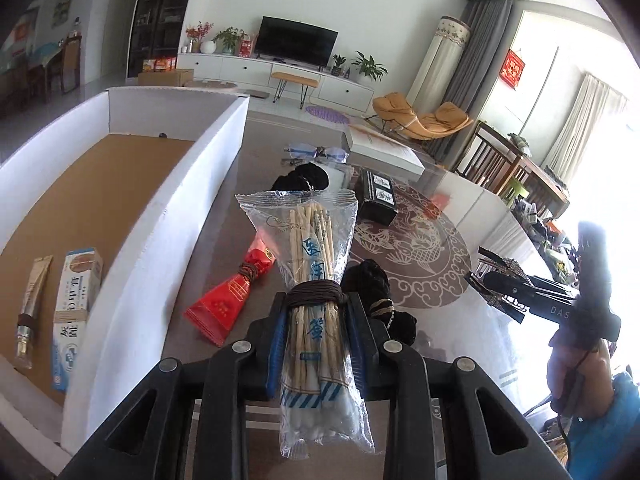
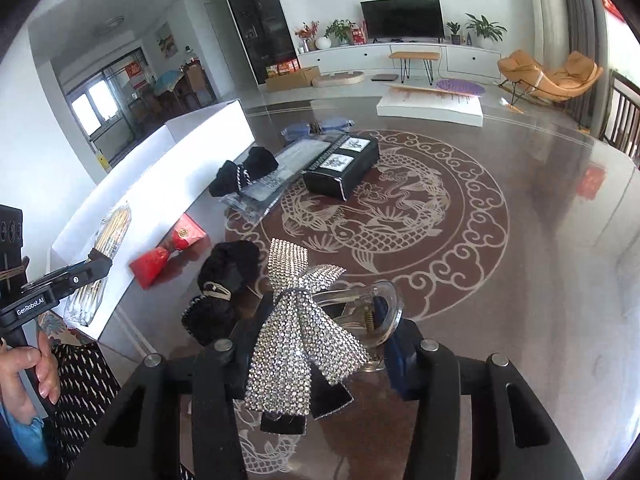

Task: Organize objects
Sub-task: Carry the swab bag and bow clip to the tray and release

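My left gripper [image 1: 316, 308] is shut on a clear bag of cotton swabs [image 1: 316, 248] bound with brown cord, held above the table beside the white box [image 1: 168, 208]. In the right wrist view that bag [image 2: 114, 228] hangs by the box wall [image 2: 168, 184] in the left gripper [image 2: 96, 264]. My right gripper [image 2: 328, 320] is shut on a rhinestone bow hair clip [image 2: 296, 308] with a clear claw. The left wrist view shows this gripper [image 1: 492, 284] and bow [image 1: 504, 268] at the right, held by a hand.
Inside the box lie a toothpaste carton [image 1: 78, 300] and a tube [image 1: 34, 304]. On the patterned table [image 2: 520, 240] are a red packet [image 1: 236, 292], two black cloth bundles [image 1: 376, 284] [image 1: 304, 178], a black box [image 2: 344, 164], glasses [image 1: 316, 152] and a flat white box [image 2: 432, 104].
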### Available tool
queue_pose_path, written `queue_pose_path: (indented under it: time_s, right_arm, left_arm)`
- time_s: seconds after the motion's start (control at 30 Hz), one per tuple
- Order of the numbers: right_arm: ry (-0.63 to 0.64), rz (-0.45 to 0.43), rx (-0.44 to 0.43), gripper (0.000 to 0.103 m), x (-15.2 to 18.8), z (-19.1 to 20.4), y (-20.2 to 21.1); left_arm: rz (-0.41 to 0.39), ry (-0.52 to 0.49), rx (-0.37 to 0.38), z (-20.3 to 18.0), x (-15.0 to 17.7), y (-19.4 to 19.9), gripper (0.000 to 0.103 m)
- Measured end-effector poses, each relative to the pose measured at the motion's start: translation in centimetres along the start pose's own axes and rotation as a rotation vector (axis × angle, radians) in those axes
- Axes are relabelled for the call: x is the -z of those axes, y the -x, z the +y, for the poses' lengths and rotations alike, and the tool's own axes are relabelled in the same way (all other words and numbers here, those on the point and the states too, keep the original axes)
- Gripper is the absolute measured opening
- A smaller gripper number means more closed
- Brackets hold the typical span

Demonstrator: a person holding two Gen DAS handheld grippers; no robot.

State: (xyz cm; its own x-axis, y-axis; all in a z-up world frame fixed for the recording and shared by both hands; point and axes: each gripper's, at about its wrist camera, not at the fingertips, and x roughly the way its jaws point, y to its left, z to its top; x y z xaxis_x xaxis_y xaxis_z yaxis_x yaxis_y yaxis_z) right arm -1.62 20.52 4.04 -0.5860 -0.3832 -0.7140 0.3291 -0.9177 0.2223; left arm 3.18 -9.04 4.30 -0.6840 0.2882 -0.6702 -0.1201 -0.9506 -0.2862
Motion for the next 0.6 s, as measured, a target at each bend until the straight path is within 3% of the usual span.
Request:
queue_pose_path:
  time_s: [0.13, 0.3, 0.43, 0.6]
  right_arm:
    - [0.098, -0.037, -0.126, 0.048, -4.0, 7.5, -1.0]
    - [0.239, -0.055, -0.282, 0.049, -8.0, 19.2, -3.8]
    - [0.357, -0.007, -0.313, 0.049, -9.7, 27.4, -8.2]
    - [0.453, 0.117, -0.249, 0.049, -9.5, 33.4, -14.5]
  left_arm:
    - [-0.048, 0.054, -0.087, 5.1, -2.4, 3.3, 0.028]
    - [-0.012, 0.15, -0.237, 13.8, -4.6, 4.8, 0.027]
    - [0.042, 0.18, -0.333, 18.5, -5.3, 4.2, 0.028]
    - [0.117, 0.184, -0.397, 21.0, -4.9, 2.3, 0.029]
